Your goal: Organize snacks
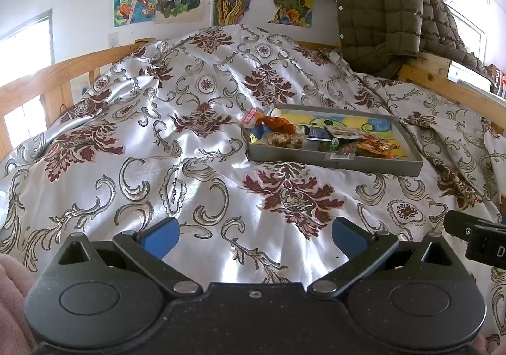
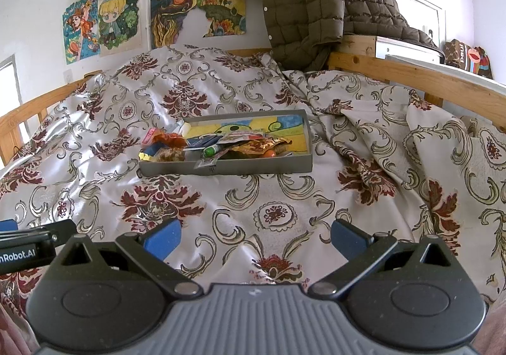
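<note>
A shallow grey box [image 1: 335, 163] [image 2: 253, 165] lies on the patterned bedspread, with several wrapped snacks [image 1: 319, 135] [image 2: 234, 146] piled in its near half. A pink packet [image 1: 251, 116] [image 2: 148, 136] sits at the box's far left corner, half over the rim. My left gripper [image 1: 254, 238] hangs open well short of the box, nothing between its blue pads [image 1: 161, 238]. Just as far back, my right gripper [image 2: 254, 238] is open and empty too. Each gripper shows at the edge of the other's view.
The satin bedspread [image 1: 189, 140] [image 2: 363, 146] is rumpled, with folds rising to the right of the box. A wooden bed rail [image 1: 50, 76] [image 2: 411, 73] runs around the bed. A dark quilted jacket [image 1: 389, 13] [image 2: 316, 4] hangs over the far right corner.
</note>
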`<state>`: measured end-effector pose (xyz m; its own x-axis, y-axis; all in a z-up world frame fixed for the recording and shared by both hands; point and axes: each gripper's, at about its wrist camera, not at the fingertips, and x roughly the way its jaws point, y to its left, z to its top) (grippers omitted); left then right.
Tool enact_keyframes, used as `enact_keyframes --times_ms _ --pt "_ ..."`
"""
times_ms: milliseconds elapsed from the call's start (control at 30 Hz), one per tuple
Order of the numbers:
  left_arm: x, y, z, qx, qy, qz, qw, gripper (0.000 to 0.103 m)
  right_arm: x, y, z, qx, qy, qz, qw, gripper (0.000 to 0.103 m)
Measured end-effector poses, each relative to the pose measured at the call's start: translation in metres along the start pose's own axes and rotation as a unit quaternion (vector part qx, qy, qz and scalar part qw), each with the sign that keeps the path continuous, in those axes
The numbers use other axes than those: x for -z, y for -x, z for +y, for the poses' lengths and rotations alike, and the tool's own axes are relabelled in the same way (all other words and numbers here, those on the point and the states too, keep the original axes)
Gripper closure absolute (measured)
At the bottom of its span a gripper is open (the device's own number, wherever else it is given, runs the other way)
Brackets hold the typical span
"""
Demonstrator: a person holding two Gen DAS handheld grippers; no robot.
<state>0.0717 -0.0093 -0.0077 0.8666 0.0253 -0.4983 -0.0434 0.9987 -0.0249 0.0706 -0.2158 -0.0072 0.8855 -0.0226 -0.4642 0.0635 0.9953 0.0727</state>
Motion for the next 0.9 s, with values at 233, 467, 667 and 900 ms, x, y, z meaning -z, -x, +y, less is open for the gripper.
enact_keyframes --times_ms 233,467,667,900 --pt "-0.0008 -0.0003 0.0003 0.000 0.000 0.000 1.0000 0.001 0.0010 0.0008 0.0000 0.000 0.000 0.001 1.000 0.000" --pt "-0.0012 -0.0003 0.0005 0.001 0.000 0.001 1.0000 0.001 -0.0003 0.0001 0.0001 0.000 0.000 0.001 1.000 0.000" --pt "-0.0035 -0.0002 0.0006 0.000 0.000 0.001 1.0000 0.001 0.0006 0.0009 -0.0001 0.000 0.000 0.002 1.000 0.000" --pt "0.0046 0.0018 0.0024 0.000 0.001 -0.003 1.0000 0.001 -0.0008 0.0001 0.0000 0.000 0.001 0.002 1.000 0.000"
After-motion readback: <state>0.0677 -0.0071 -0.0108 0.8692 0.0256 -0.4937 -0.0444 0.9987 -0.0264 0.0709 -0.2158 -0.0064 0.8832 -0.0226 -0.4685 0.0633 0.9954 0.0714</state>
